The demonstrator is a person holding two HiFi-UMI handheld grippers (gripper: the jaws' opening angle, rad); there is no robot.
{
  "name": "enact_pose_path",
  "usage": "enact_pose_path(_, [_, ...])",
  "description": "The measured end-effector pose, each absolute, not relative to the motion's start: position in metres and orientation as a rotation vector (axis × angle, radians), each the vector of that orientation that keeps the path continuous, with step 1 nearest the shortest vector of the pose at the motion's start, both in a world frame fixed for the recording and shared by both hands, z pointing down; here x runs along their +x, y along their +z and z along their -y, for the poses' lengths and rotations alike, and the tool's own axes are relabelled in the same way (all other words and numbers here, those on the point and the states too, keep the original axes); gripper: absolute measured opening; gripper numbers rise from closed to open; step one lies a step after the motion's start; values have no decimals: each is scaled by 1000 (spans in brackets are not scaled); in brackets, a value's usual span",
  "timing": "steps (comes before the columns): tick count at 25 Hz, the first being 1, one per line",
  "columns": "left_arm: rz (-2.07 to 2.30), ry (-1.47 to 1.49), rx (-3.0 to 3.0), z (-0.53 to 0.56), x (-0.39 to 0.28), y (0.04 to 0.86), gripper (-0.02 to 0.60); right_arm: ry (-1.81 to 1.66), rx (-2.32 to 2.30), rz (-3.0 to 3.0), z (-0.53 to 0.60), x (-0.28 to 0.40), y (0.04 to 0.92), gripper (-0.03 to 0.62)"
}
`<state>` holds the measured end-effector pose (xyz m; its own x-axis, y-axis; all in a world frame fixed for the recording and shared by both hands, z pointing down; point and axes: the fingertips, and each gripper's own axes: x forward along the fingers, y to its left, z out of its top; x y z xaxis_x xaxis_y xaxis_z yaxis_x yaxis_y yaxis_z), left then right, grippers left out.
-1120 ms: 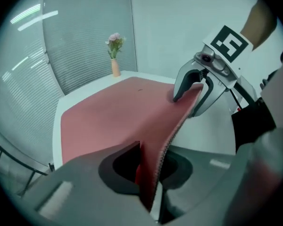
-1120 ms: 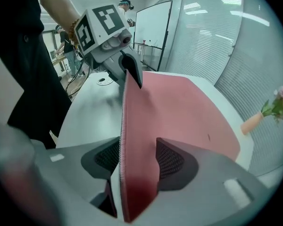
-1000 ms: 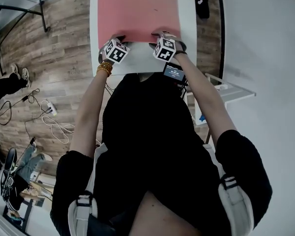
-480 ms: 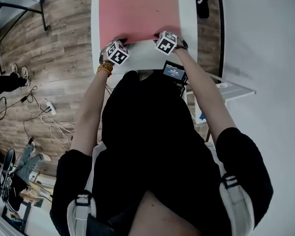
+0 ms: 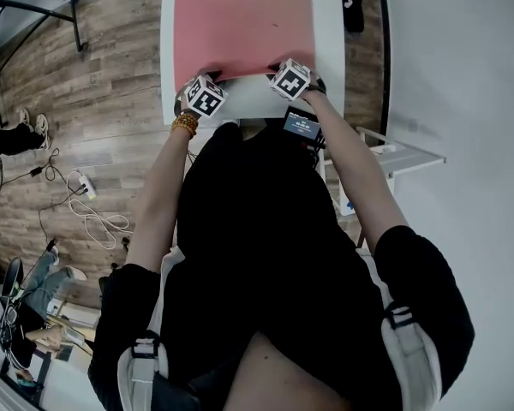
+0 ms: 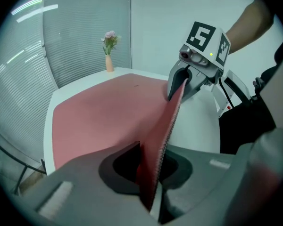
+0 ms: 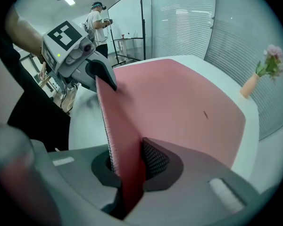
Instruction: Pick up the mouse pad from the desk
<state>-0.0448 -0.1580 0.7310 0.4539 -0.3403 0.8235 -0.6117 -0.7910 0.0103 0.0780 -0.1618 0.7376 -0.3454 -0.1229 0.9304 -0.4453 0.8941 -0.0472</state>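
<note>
Mouse pad (image 5: 244,28): large, thin, pink-red rectangle, rounded corners, small dark speck on top face. Covers most of white surface (image 5: 327,50). Far part lies flat on surface. Near edge raised off surface, bent upward, dark textured rim showing. Near-left part of edge pinched in left claw (image 6: 153,173), near-right part in right claw (image 7: 127,173).

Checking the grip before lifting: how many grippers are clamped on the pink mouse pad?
2. The left gripper pinches the mouse pad's lifted near edge toward its left end, the right gripper toward its right end.
</note>
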Motion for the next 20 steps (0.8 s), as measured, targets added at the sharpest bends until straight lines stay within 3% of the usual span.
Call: enact_pose_path(20, [877, 1130, 2354, 140, -46, 713, 44, 465, 463, 1943, 138, 76, 728, 47])
